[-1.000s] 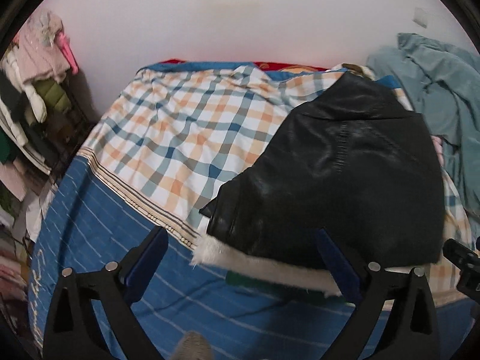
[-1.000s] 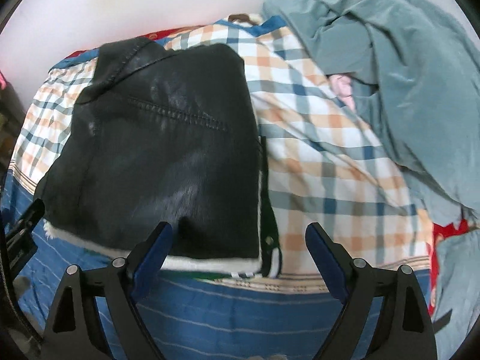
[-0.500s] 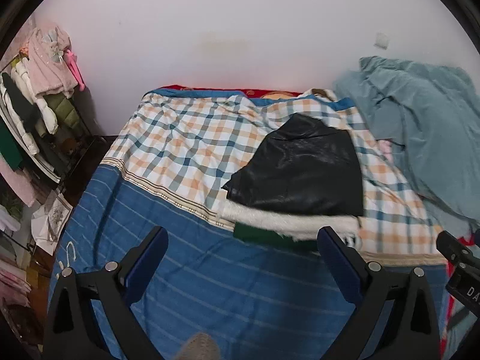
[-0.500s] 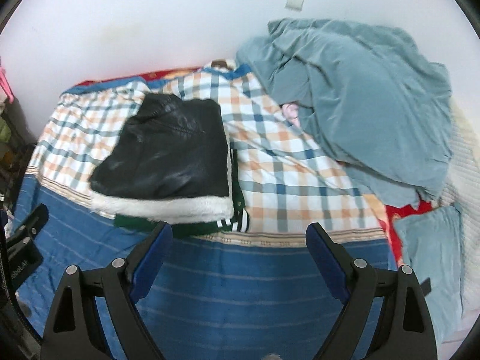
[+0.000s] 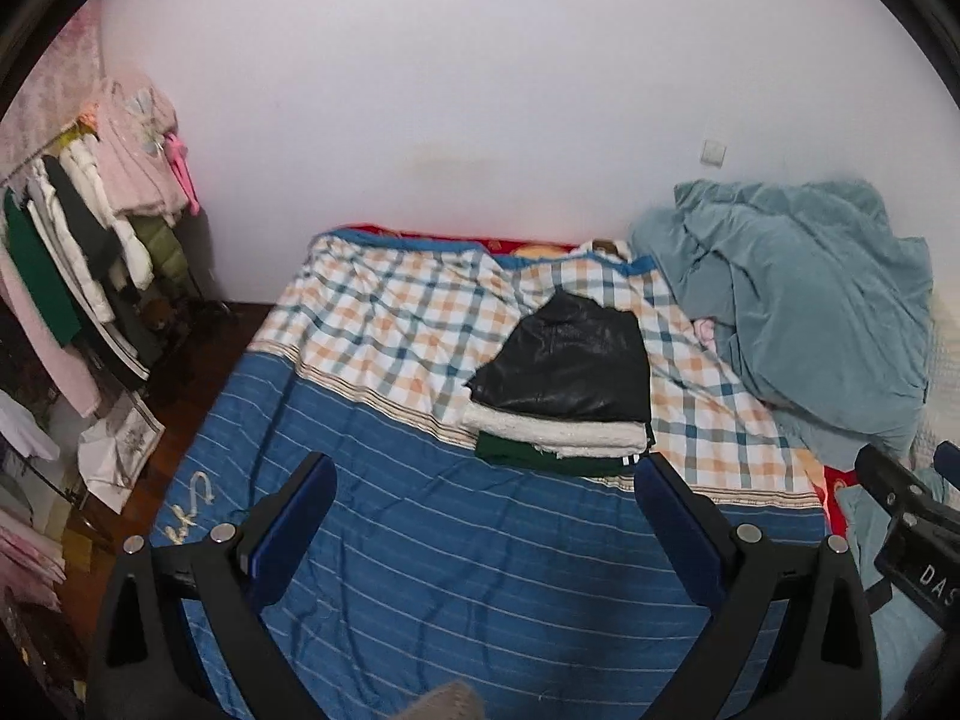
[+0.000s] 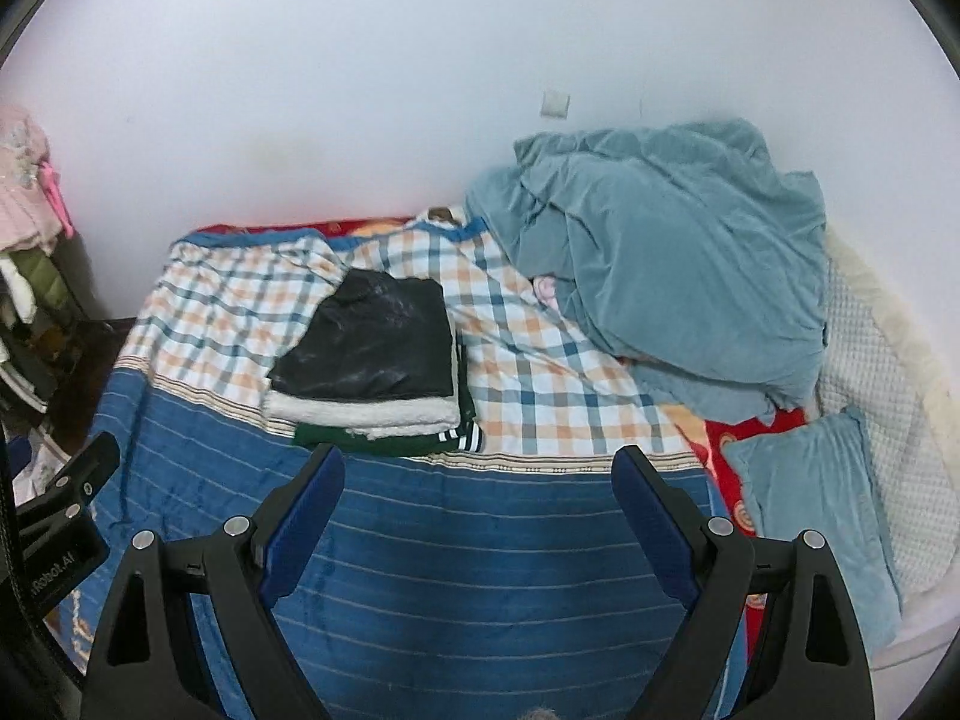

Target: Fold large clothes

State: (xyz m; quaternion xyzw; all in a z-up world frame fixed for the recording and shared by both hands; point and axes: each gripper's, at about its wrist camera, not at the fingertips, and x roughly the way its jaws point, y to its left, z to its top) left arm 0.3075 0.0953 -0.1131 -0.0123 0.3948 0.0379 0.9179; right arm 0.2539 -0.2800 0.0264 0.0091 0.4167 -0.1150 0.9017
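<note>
A folded black leather jacket (image 5: 570, 363) with white fleece lining lies on a folded dark green garment (image 5: 540, 457), stacked on the checked sheet of the bed (image 5: 384, 324). The jacket also shows in the right wrist view (image 6: 372, 345), with the green garment (image 6: 384, 439) under it. My left gripper (image 5: 483, 486) is open and empty, well back from the stack above the blue striped blanket (image 5: 450, 570). My right gripper (image 6: 480, 474) is open and empty, also back from the stack.
A crumpled teal blanket (image 6: 672, 258) is heaped at the bed's right, with a teal pillow (image 6: 810, 510) near it. A clothes rack (image 5: 78, 252) with hanging garments stands left of the bed. A white wall runs behind the bed.
Both grippers have pulled far back from the folded jacket, which now looks small and distant. The stack stays where it lay. Both grippers stay open.
</note>
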